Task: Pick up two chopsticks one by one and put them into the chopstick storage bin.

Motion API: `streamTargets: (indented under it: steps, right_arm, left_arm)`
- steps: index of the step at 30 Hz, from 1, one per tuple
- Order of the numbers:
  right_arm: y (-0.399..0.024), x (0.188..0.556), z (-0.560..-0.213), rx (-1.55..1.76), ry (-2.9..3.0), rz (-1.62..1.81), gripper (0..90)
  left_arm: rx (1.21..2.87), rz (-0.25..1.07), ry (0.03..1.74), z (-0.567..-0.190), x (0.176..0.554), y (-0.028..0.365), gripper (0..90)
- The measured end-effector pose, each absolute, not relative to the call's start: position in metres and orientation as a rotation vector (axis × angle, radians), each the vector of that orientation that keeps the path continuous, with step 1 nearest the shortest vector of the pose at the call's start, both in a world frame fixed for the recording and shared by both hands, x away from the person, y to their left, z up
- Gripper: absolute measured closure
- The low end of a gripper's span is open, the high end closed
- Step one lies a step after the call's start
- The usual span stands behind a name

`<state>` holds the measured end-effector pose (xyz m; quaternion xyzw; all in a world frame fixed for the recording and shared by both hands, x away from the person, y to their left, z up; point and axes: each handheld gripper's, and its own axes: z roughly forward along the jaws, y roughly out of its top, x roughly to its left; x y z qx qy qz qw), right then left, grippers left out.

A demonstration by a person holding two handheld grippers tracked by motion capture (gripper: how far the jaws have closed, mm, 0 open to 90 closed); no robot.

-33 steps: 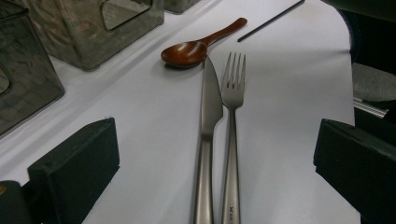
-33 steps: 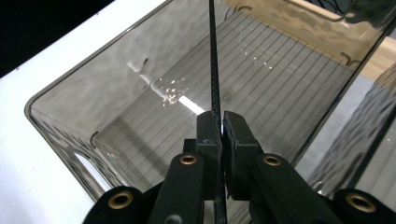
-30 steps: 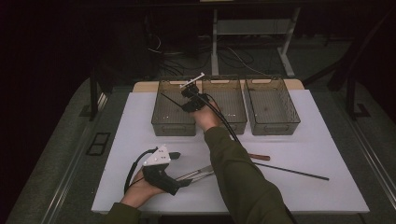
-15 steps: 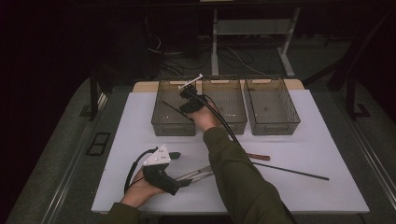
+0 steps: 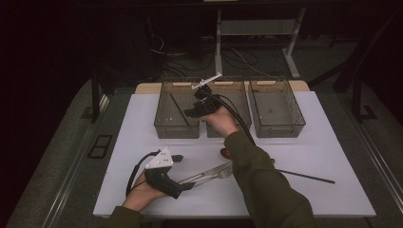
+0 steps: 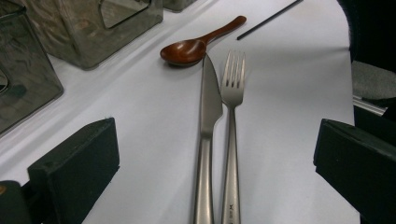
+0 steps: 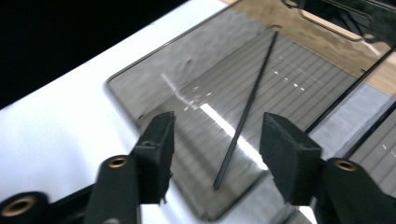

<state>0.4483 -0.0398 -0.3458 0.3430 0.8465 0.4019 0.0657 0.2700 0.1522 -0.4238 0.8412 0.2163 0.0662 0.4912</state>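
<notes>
A black chopstick (image 7: 247, 107) lies slanted on the floor of the left clear bin (image 5: 164, 130); in the high view the chopstick (image 5: 179, 109) runs from back left to front right. My right gripper (image 7: 224, 149) hovers open just above it, with nothing between the jaws, and sits over the left and middle bins (image 5: 191, 113). My left gripper (image 5: 178, 166) rests open on the white table near the front left. A knife (image 6: 208, 140) and fork (image 6: 232, 140) lie side by side between its wide jaws (image 6: 215, 163). A wooden spoon (image 6: 196, 44) lies just beyond them.
Three clear bins stand in a row at the back; the middle bin (image 5: 240, 130) and the right bin (image 5: 280, 128) flank my right arm. A second black chopstick (image 5: 304, 176) lies on the table at the front right. The table edge (image 5: 237, 211) is close to the left hand.
My right gripper has drawn slightly back toward the near side above the bins. The left gripper and the cutlery have not moved.
</notes>
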Motion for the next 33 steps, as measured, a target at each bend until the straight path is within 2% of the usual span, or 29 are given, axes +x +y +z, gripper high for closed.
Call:
streamTargets:
  steps: [9,24,27,33]
  right_arm:
    - [-0.092,0.417,-0.334,0.887,2.590,1.297,34.8]
    - [-0.188,0.360,-0.345,0.782,2.561,1.381,24.0]
    - [-0.209,0.348,-0.348,0.804,2.531,1.379,25.3]
    - [-0.250,0.326,-0.359,0.849,2.516,1.334,34.5]
  left_arm:
    - [2.070,0.167,0.522,-0.425,0.269,0.150,0.0]
    - [2.078,0.163,0.527,-0.426,0.270,0.150,0.0]
    - [2.075,0.162,0.529,-0.427,0.270,0.150,0.0]
    - [2.082,0.162,0.532,-0.427,0.269,0.150,0.0]
